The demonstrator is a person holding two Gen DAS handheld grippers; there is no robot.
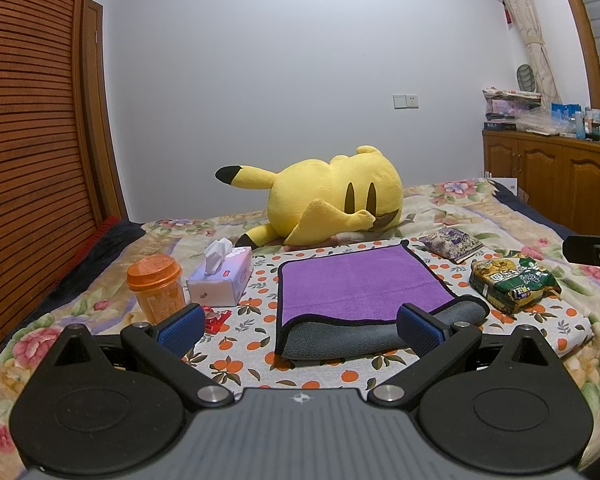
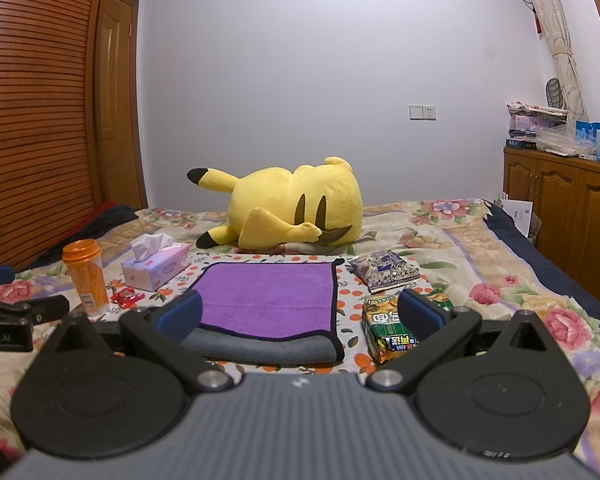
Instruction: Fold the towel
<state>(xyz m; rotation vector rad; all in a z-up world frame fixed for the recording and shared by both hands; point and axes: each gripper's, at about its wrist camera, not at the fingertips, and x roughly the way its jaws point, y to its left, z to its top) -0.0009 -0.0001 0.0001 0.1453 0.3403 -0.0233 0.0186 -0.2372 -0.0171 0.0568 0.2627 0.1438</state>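
A purple towel [image 1: 356, 280] with a grey underside and black trim lies folded over on the orange-print cloth [image 1: 300, 364] on the bed. Its grey folded edge faces me. It also shows in the right wrist view [image 2: 268, 296]. My left gripper [image 1: 300, 330] is open and empty, just in front of the towel's near edge. My right gripper [image 2: 300, 316] is open and empty, with the towel's near right corner between its fingers' line of sight. The left gripper's side shows at the left of the right wrist view [image 2: 20, 312].
An orange cup [image 1: 156, 288], a tissue box [image 1: 222, 280] and a red wrapper [image 1: 216, 316] sit left of the towel. A green noodle pack [image 1: 514, 284] and a purple snack bag [image 1: 452, 244] sit right. A yellow plush [image 1: 332, 196] lies behind. A wooden cabinet [image 1: 560, 176] stands right.
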